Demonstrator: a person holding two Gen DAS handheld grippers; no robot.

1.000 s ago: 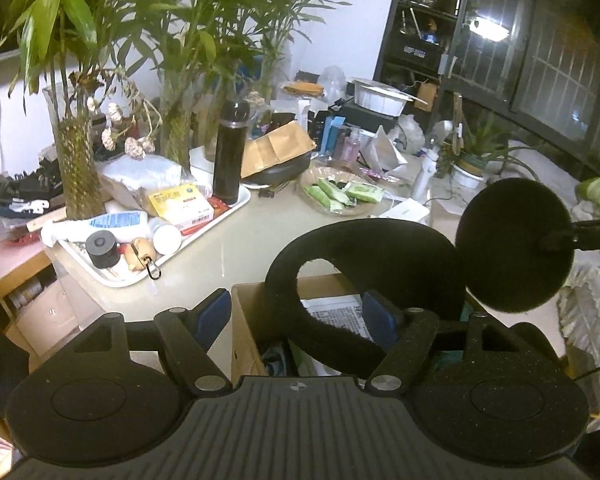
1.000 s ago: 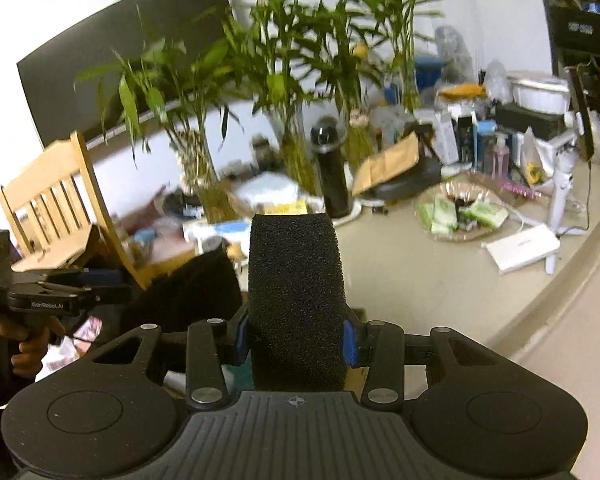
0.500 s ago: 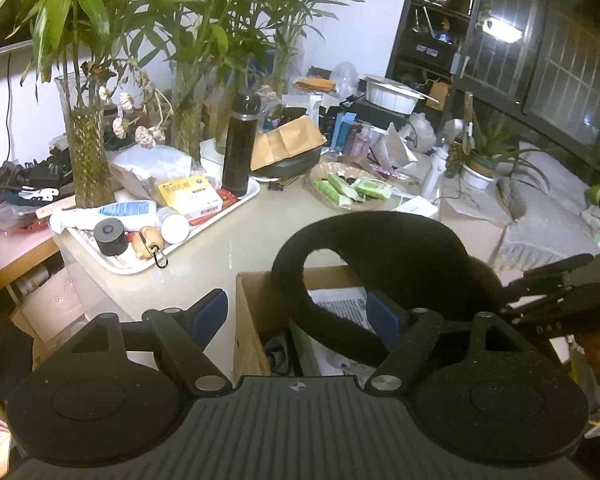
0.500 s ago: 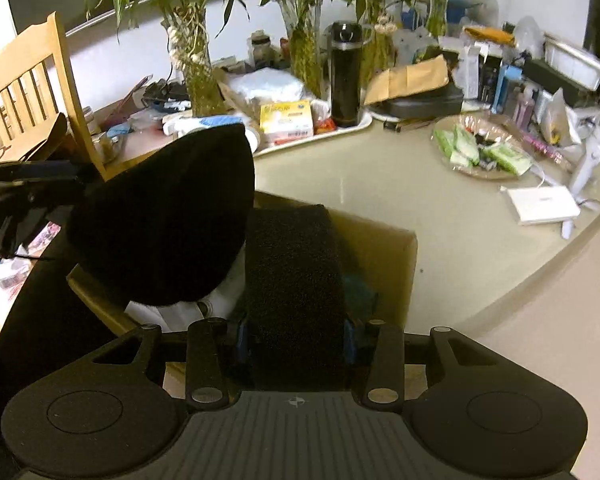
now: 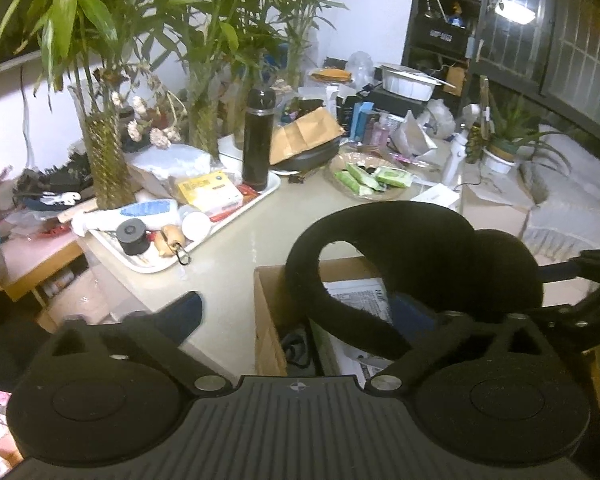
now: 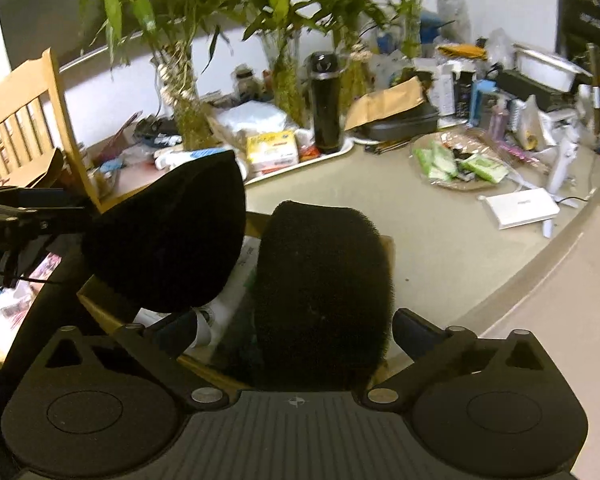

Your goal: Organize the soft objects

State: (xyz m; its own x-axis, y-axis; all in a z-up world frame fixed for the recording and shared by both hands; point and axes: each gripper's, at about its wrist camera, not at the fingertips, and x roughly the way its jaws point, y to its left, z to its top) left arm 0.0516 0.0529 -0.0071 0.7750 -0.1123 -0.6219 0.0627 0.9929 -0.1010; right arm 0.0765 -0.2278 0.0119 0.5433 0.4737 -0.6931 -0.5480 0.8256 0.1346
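Your left gripper (image 5: 306,316) has its jaws spread wide, and the black U-shaped neck pillow (image 5: 384,264) arches up just ahead of them with one limb passing in front of the right finger; you cannot tell whether that finger touches it. Directly below and ahead of the jaws sits the open cardboard box (image 5: 270,320), with printed paper lying inside it. Your right gripper (image 6: 296,330) also stands wide, its jaws parted on either side of the pillow's thick fuzzy end (image 6: 324,292), which fills most of the gap without visibly being pinched. To the left of those jaws the pillow's other rounded end (image 6: 168,236) hangs over the box edge. Farther out past both sets of jaws lies the beige table (image 5: 236,248), carrying a white tray (image 5: 156,266), a black flask (image 5: 258,136) and bamboo plants in vases (image 5: 102,160).
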